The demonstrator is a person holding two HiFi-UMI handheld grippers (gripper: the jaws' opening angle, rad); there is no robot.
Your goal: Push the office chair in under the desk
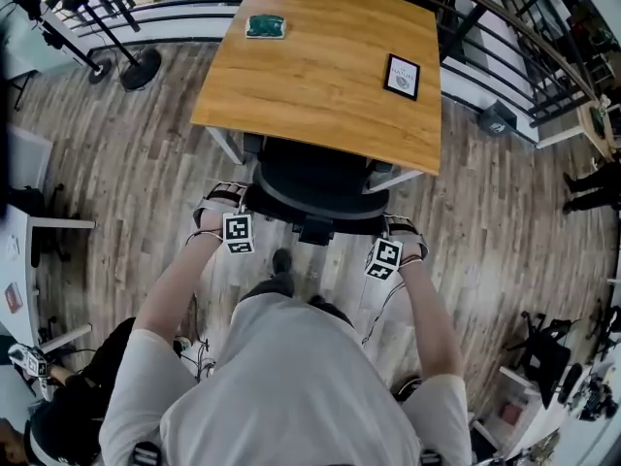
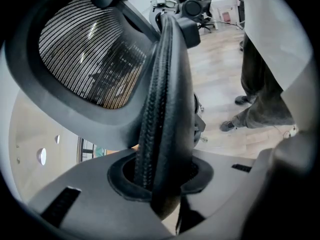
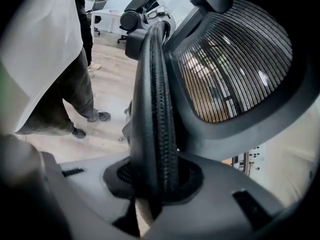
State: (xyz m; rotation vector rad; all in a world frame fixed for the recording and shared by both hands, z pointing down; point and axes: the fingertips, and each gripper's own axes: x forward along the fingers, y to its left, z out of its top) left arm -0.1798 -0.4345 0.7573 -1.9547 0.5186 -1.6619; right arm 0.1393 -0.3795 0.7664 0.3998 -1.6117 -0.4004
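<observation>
A black office chair [image 1: 312,184] stands at the near edge of the wooden desk [image 1: 320,66], its seat partly under the top. My left gripper [image 1: 227,210] is shut on the left rim of the mesh backrest [image 2: 95,59]; in the left gripper view the padded rim [image 2: 162,109] runs down between the jaws of the left gripper [image 2: 162,176]. On the other side my right gripper [image 1: 394,238] clamps the backrest's right rim [image 3: 155,109], which passes between the jaws of the right gripper [image 3: 152,181]. The chair's base is hidden.
On the desk lie a green object [image 1: 265,26] at the far left and a black framed card [image 1: 402,76] at the right. A dark railing [image 1: 505,37] runs behind the desk. A round stand base [image 1: 141,69] sits at left, dark equipment [image 1: 543,352] at lower right.
</observation>
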